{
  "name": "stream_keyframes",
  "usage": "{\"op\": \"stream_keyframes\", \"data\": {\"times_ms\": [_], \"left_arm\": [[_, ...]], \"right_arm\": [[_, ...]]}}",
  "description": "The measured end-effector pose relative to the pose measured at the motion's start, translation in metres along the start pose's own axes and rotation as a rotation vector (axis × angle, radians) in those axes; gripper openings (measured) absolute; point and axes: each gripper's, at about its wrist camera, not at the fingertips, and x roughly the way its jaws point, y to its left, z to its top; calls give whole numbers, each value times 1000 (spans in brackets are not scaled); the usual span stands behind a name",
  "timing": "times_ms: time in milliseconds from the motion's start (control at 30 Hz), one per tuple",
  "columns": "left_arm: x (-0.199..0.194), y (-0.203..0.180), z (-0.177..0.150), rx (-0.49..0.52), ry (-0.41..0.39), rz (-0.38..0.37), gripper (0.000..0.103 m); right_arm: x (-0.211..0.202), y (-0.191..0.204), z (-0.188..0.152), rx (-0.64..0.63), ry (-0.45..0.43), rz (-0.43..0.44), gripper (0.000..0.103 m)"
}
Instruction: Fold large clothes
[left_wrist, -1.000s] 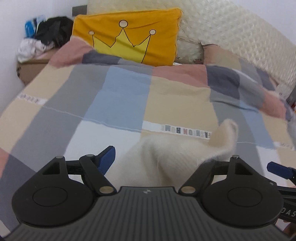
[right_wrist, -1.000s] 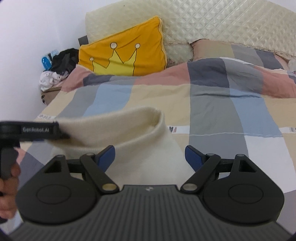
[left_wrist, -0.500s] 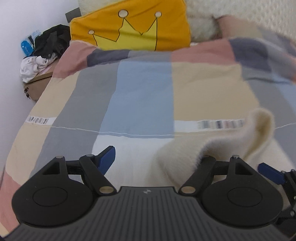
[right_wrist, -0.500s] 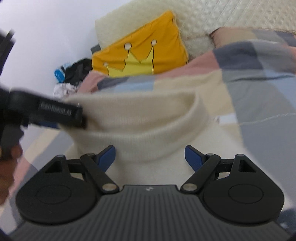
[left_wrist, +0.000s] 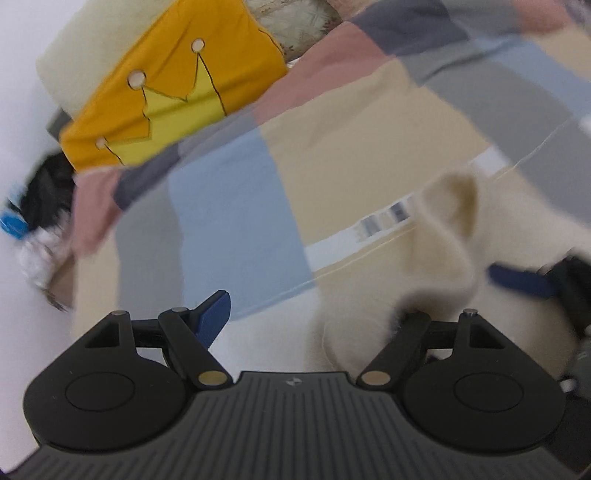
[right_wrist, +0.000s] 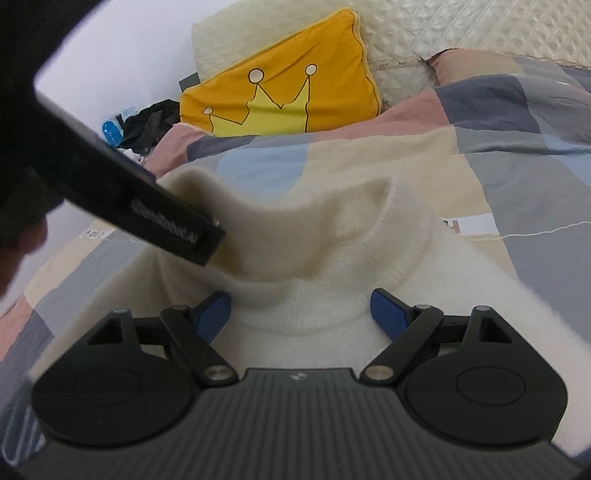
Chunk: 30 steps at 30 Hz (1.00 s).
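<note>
Cream fuzzy sweater (right_wrist: 332, 258), rumpled, on bed

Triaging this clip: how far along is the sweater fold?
Early. Done: the cream fuzzy knit sweater lies on the patchwork bedspread. In hand: both grippers sit at its raised ribbed hem, jaws wide; whether they grip it is unclear. Left: no finished fold visible, so nearly all folding.

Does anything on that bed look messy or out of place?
The fluffy cream knitted sweater lies bunched on the patchwork quilt, its ribbed collar standing up. Beside the bed, dark and white clothes sit in a heap. Nothing looks spilled or damaged.
</note>
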Motion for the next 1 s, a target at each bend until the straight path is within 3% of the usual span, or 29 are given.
{"op": "stream_keyframes", "data": {"times_ms": [133,200,333,433,533,633,800,1000], "left_arm": [[-4,27,1,-176,19,-115,80],[-7,30,-1,-204,18,-139,80],[-13,23,-11,-159,-40,-109,80],[-23,13,-27,-91,-150,-73,80],[-26,6,-42,-42,-221,-28,77],[-26,6,-53,-41,-268,-24,62],[-28,-5,-65,-21,-315,-10,25],[-35,-20,-76,19,-379,10,21]], "right_arm": [[-9,-9,1,59,-31,29,84],[-12,-10,2,71,-29,37,84],[-19,-14,5,90,-52,63,84],[-27,-19,10,92,-71,89,84],[-32,-24,17,87,-81,98,73],[-36,-37,27,133,-96,89,62],[-28,-56,49,268,-35,182,61],[-10,-41,61,363,68,345,61]]}}
